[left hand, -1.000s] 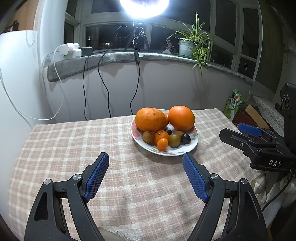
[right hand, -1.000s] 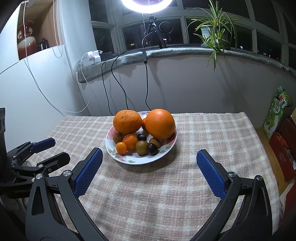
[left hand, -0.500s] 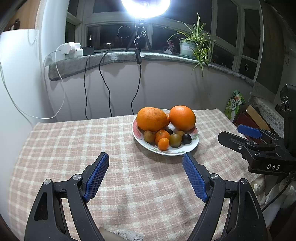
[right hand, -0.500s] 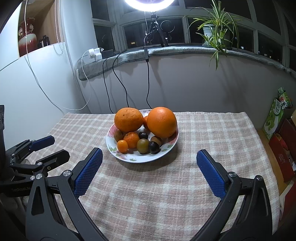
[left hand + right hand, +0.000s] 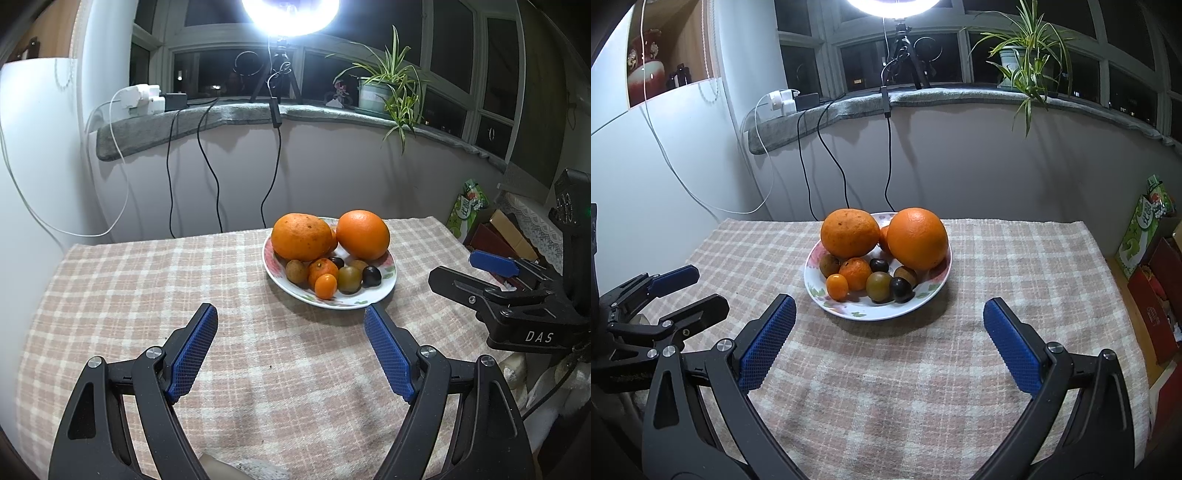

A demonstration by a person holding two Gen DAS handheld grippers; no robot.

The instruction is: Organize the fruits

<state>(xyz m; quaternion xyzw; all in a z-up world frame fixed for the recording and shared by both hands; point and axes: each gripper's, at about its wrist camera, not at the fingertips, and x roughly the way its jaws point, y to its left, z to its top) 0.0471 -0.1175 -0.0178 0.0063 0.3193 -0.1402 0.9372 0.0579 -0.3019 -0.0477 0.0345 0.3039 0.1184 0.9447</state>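
- Checked tablecloth (image 5: 1015, 258) covers the table beneath a ring light (image 5: 290, 14) on the far windowsill.
- Floral plate (image 5: 827, 299) sits mid-table with two large oranges (image 5: 918, 238) at its far side and small fruits (image 5: 879, 286) at its near side.
- Left gripper (image 5: 291, 317) hovers near the plate, released, holding nothing.
- Right gripper (image 5: 890, 308) likewise gapes wide, clear of the plate.

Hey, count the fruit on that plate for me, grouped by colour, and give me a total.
Fruit on the plate, by colour:
Orange: 5, one mostly hidden between the two big ones
Brown-green: 3
Dark purple: 2
Total: 10
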